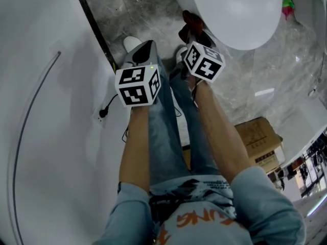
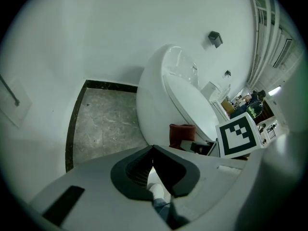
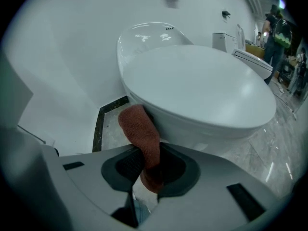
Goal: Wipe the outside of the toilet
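Rust-red cloth (image 3: 141,131) is clamped in the right gripper (image 3: 147,170), long axis running straight out ahead of the jaws, free end at the toilet (image 3: 202,88) bowl side. Beside it the left gripper (image 2: 154,173) is closed w/ nothing inside.

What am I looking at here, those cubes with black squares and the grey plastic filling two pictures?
No robot: a person holds a two-jaw gripper in each hand; the marker cubes belong to them. One picture looks down from the person's head, the others along each gripper's jaws. The left gripper is shut and empty. The right gripper is clamped on a reddish-brown cloth, raised beside the white toilet. Below lies grey marble floor, with a cardboard box to the person's right.
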A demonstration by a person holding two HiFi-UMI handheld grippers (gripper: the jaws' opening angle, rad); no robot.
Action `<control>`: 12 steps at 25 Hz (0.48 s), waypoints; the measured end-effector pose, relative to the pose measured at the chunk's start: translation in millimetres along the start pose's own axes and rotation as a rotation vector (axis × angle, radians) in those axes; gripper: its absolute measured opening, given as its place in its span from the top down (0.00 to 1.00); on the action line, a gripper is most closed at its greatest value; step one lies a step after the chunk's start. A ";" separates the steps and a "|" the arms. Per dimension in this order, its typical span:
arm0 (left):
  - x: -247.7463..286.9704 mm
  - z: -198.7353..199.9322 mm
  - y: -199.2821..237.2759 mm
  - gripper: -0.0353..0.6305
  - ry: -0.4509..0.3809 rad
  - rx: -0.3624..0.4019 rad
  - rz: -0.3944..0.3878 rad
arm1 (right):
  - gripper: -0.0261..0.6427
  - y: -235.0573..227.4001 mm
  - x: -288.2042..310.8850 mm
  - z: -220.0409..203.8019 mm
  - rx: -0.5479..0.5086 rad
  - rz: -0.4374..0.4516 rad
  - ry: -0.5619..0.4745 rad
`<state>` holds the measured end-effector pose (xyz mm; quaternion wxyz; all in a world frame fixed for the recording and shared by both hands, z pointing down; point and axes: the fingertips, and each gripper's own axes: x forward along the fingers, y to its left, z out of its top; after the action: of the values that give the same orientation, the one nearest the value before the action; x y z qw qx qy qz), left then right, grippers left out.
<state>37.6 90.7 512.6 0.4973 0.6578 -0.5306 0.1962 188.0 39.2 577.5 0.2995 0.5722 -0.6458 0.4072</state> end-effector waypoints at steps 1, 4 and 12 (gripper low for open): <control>1.1 -4.5 -2.7 0.96 -0.002 -0.008 0.002 | 0.85 -5.3 -2.1 -3.4 -0.008 0.000 0.006; 3.9 -14.8 -10.9 0.96 -0.009 -0.040 0.008 | 0.85 -19.8 -13.5 -10.7 0.009 -0.013 0.013; -1.7 -16.2 -9.2 0.96 -0.015 -0.062 0.020 | 0.85 -0.7 -42.4 -26.2 -0.027 0.042 0.026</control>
<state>49.6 105.0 514.1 0.5114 0.6382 -0.5466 0.1800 193.7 83.0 554.2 0.3067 0.5490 -0.6593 0.4121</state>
